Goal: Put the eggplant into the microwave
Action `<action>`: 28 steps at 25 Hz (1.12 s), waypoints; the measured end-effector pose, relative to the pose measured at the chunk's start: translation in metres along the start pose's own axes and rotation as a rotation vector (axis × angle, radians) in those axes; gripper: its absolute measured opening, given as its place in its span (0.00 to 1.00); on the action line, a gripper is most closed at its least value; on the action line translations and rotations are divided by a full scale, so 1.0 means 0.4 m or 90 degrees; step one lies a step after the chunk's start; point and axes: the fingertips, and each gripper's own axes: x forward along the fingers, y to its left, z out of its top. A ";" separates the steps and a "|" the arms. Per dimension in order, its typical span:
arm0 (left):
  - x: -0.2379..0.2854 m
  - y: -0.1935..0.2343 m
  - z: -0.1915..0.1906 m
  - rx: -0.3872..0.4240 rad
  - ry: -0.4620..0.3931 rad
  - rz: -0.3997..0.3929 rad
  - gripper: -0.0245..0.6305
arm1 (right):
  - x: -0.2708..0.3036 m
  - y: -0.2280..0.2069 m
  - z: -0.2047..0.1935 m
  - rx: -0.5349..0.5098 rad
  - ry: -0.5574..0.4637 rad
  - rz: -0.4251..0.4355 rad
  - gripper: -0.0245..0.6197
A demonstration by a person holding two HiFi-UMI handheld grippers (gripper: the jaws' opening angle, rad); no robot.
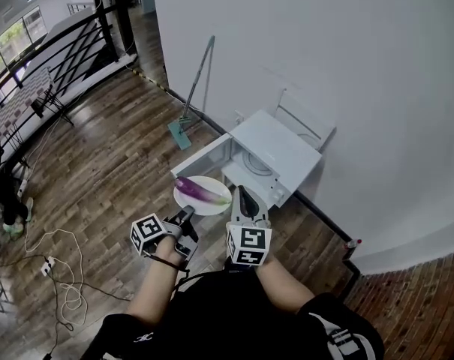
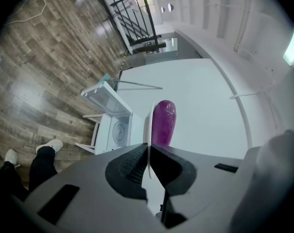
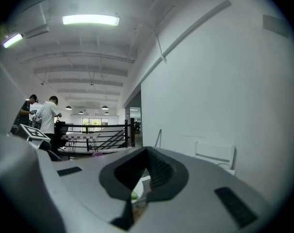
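Eggplant [image 1: 200, 191] on a plate [image 1: 187, 202], just in front of the open microwave [image 1: 281, 150].
The left gripper [image 1: 187, 214] and right gripper [image 1: 242, 195] each pinch the plate's near rim, jaws almost together. The door [image 1: 205, 158] is swung left, a wall [image 1: 324, 66] is close behind, and there is open floor [image 1: 114, 171] to the left.

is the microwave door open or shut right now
Open: the microwave has its door swung out to one side, and the round turntable inside shows in the head view.
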 end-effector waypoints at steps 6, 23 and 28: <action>0.193 -0.050 0.056 -0.006 0.005 0.006 0.06 | 0.165 -0.133 0.024 0.011 0.008 -0.012 0.05; 0.610 -0.117 0.081 0.012 0.081 0.019 0.06 | 0.404 -0.401 0.028 0.025 0.020 -0.060 0.05; 0.659 -0.108 0.073 0.021 0.117 0.024 0.06 | 0.394 -0.450 -0.008 0.043 0.040 -0.100 0.05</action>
